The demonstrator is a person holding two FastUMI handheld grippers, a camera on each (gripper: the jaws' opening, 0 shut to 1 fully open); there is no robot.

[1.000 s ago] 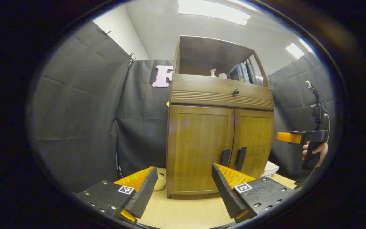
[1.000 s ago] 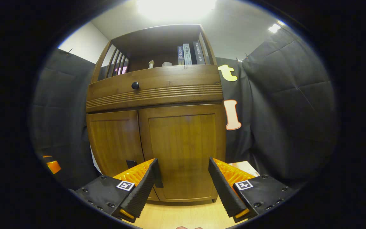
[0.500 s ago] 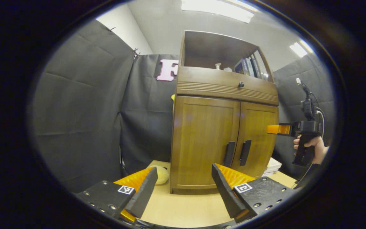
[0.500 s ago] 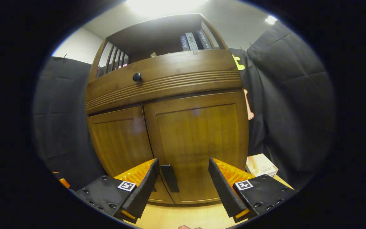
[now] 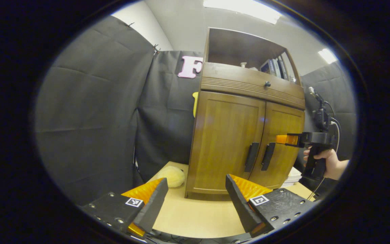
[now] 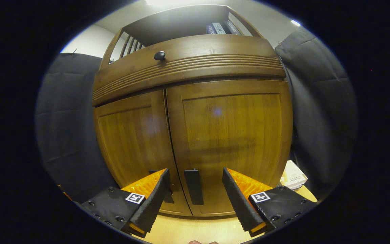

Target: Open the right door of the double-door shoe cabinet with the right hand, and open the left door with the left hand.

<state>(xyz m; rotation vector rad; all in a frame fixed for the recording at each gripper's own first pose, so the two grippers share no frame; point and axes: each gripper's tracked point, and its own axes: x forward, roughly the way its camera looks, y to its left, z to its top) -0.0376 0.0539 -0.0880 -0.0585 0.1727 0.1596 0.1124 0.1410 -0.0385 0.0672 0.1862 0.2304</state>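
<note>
With both doors shut and the right handle (image 6: 194, 186) standing between the wide-open fingers of the right gripper (image 6: 195, 198), not yet touched, the sound move looks to be easing forward until the bar sits between the pads, closing, then pulling along the door's arc. Count: one cabinet (image 5: 245, 135) on the table (image 5: 195, 217), two doors, two handles, one drawer knob (image 6: 159, 55); the left gripper (image 5: 195, 203), jaws also open, hangs well back from the left handle (image 5: 252, 157).

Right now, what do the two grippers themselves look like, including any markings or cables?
The left gripper and right gripper each have two wedge-shaped fingers with ribbed faces on black, bolt-studded mounts carrying small square black-and-white tags. In the left gripper view, the right gripper shows a black pistol-style handle, held by a bare hand, with cables above.
</note>
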